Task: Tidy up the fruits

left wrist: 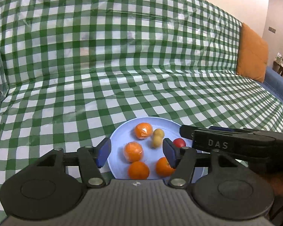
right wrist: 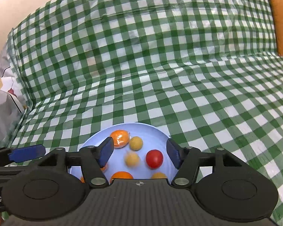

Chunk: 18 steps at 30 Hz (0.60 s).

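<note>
Both claws hang part-open over the blue plate [left wrist: 120,131] and grip nothing — the left claw [left wrist: 136,153] above the oranges [left wrist: 133,151], the right claw [right wrist: 139,153] above the red fruit [right wrist: 154,159] and two yellow ones [right wrist: 135,143]. One yellow fruit [right wrist: 132,159] looks blurred, so it may be rolling. All the fruit lies on the plate, which sits on a green-checked cloth [left wrist: 141,66] over what looks like a sofa. The step seems to be letting go: best to wait until the fruit settles, then lift each claw straight up — the pads sit close to the fruit, and the claws are near each other, so a sideways swing could knock something off the plate
</note>
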Motion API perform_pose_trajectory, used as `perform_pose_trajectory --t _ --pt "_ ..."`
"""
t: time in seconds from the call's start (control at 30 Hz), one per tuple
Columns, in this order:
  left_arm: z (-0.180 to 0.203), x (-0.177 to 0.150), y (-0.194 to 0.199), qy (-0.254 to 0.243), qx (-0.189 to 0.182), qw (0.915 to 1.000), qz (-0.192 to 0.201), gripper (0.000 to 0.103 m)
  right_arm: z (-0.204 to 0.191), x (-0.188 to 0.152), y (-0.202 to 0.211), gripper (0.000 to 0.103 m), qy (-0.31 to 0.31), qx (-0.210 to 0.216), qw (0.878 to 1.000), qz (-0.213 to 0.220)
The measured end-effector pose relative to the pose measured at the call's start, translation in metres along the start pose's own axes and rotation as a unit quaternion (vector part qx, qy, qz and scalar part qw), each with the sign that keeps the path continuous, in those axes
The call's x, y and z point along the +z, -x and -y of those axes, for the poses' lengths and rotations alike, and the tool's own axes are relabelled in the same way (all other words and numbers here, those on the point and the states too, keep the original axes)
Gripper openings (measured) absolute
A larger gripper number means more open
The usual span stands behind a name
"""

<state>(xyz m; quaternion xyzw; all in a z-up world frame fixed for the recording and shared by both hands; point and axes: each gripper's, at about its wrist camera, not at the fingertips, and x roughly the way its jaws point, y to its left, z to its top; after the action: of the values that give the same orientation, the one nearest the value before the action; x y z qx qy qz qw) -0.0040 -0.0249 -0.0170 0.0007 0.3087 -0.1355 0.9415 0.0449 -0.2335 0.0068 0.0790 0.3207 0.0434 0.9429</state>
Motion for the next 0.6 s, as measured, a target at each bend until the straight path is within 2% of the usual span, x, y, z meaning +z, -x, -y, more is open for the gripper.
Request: perform_pose_trajectory --t 0.13,0.23,0.3,0.5,0.6 --pt "-0.002 -0.001 0.010 -0.003 0.011 0.9999 0.010 0.072 0.000 -0.002 0.005 0.082 0.003 -0.010 1.000 0.004" --pt "-0.001 -0.003 0.027 -0.019 0.030 0.9988 0.033 0.079 -0.001 -0.004 0.012 0.093 0.001 -0.016 1.000 0.010" --pt "-0.001 -0.007 0.040 -0.024 0.041 0.9978 0.045 0.080 -0.001 -0.006 0.020 0.100 0.000 -0.020 1.000 0.017" --pt "0.001 -0.024 0.074 -0.007 0.049 0.9984 0.029 0.080 -0.005 -0.011 0.047 0.102 0.032 -0.051 0.997 0.042" --pt "0.003 -0.031 0.083 0.004 0.046 0.9988 0.015 0.088 -0.004 -0.014 0.061 0.102 0.032 -0.075 0.996 0.033"
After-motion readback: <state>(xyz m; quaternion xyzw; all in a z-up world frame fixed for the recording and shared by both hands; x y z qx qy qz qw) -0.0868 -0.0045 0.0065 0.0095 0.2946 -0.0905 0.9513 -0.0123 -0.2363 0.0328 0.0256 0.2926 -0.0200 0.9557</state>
